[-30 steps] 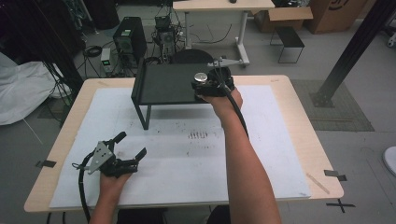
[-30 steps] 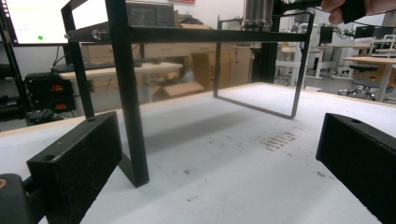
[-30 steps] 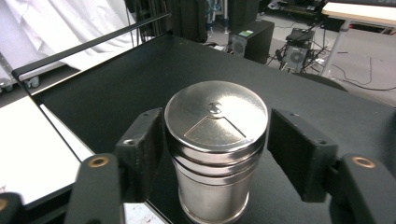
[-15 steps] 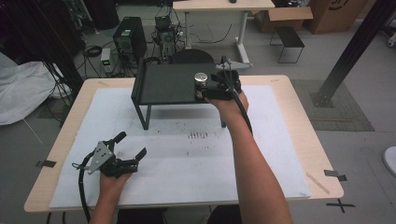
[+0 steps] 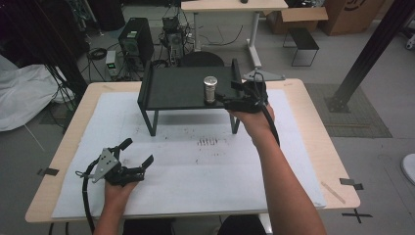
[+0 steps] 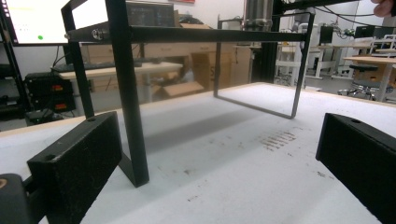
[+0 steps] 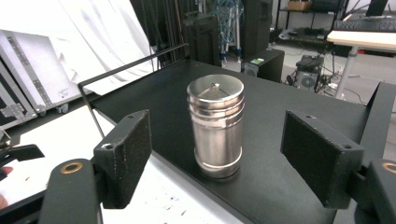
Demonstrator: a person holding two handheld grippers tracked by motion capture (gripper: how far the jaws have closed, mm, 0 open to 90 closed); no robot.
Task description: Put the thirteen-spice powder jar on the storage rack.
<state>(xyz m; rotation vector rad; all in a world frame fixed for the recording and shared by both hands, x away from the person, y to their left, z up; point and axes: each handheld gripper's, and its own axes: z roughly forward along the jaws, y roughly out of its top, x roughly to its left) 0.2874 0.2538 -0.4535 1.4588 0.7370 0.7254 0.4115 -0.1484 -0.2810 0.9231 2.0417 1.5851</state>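
Steel, ribbed and upright, the can (image 7: 215,127) stands on the black shelf (image 5: 176,88) near its front right corner, in the high view close to the right end of the top. The shelf is a flat metal top on thin legs, set toward the far side of the white mat (image 5: 195,161) that covers the table (image 5: 313,122).

The right gripper (image 5: 230,100) sits at the shelf's right end, pointing left at the can. Its jaws have just been opening. In the right gripper view the two black pads (image 7: 125,156) stand apart on either side of the can with a clear gap on both sides, so the can is released and stands free on its own base, a little ahead of the pads.

The left gripper (image 5: 134,154) rests low over the mat at the near left, well apart from the shelf, held in the person's hand (image 5: 117,188). Its jaws are spread wide with nothing between them. The left gripper view looks along the mat toward the shelf's legs, with the can's lower part showing above the shelf top.
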